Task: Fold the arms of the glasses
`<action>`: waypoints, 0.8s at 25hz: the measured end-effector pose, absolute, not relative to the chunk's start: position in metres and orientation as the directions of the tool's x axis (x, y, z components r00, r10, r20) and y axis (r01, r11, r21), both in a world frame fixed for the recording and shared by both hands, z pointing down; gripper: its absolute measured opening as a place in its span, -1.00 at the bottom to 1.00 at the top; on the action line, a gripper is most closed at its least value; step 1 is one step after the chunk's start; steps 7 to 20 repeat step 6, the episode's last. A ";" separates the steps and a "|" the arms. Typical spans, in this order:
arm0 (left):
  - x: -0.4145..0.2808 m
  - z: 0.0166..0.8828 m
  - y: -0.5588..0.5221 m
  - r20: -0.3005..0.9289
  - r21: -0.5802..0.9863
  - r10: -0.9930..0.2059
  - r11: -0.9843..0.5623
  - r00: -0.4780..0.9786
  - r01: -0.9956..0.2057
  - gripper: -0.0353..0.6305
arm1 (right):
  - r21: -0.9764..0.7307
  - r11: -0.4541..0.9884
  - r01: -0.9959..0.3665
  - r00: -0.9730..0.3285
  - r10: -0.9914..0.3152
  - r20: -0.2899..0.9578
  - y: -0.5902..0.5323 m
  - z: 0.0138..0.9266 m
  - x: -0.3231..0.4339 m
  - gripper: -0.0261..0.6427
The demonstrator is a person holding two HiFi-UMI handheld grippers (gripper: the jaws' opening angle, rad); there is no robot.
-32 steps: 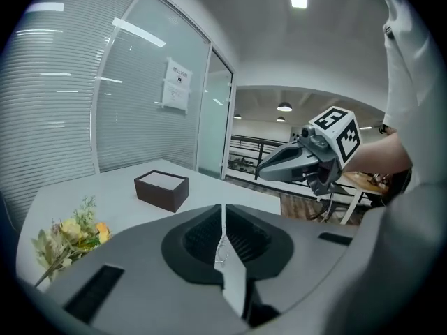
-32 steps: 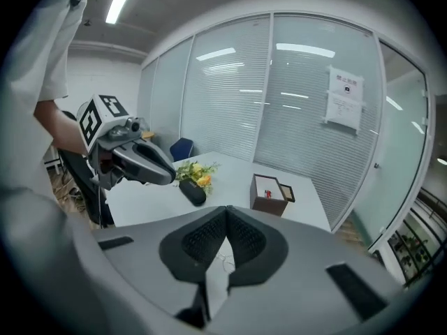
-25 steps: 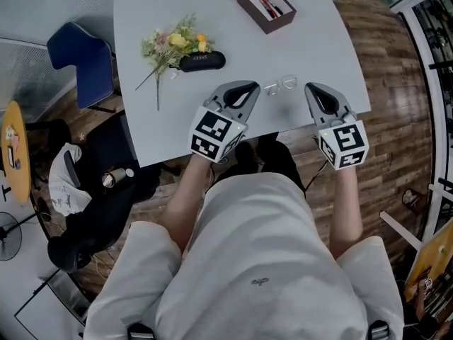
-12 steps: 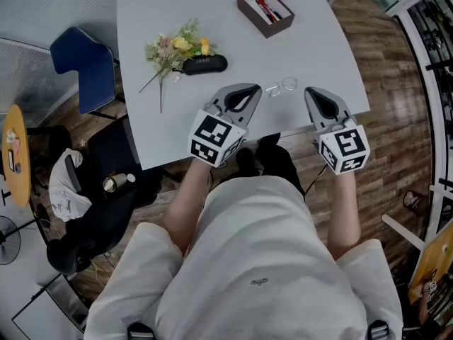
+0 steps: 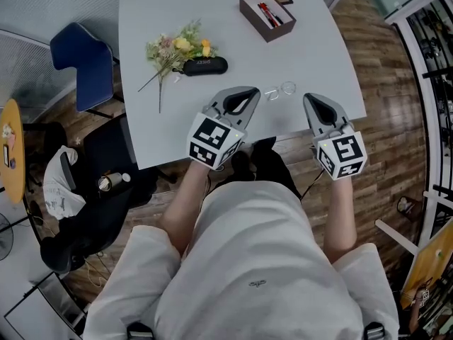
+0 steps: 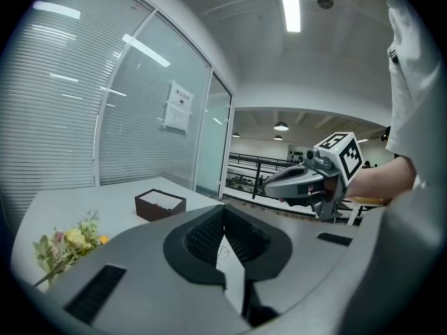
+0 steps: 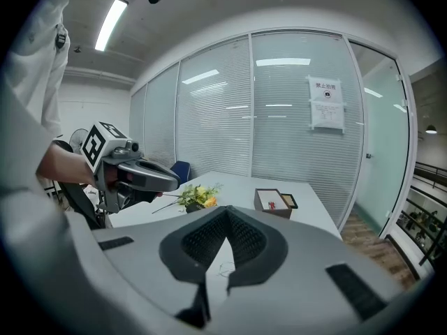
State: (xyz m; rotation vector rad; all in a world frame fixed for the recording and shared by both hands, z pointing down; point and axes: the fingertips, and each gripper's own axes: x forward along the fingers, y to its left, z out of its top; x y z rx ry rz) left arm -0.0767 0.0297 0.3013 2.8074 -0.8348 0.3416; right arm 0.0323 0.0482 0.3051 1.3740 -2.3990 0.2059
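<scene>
Clear-lens wire glasses lie on the white table near its front edge, between my two grippers. My left gripper hovers just left of them, shut and empty. On the other side, my right gripper is shut with nothing in it. In the left gripper view the glasses show as a thin wire beyond the closed left gripper, with the right gripper across. In the right gripper view the glasses peek past the closed right gripper.
A black glasses case and a bunch of flowers lie further back on the left. A brown box with red items stands at the far side. A blue chair is left of the table.
</scene>
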 end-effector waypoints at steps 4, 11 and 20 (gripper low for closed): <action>-0.080 0.301 0.029 0.272 0.119 -0.520 -0.817 0.810 -0.564 -0.83 | 0.063 0.519 -0.853 -0.461 -0.803 0.378 0.048 0.303 0.030 -0.91; -0.081 0.301 0.029 0.271 0.122 -0.523 -0.814 0.808 -0.568 -0.83 | 0.065 0.523 -0.850 -0.465 -0.802 0.374 0.049 0.302 0.029 -0.91; -0.081 0.301 0.029 0.271 0.122 -0.523 -0.814 0.808 -0.568 -0.83 | 0.065 0.523 -0.850 -0.465 -0.802 0.374 0.049 0.302 0.029 -0.91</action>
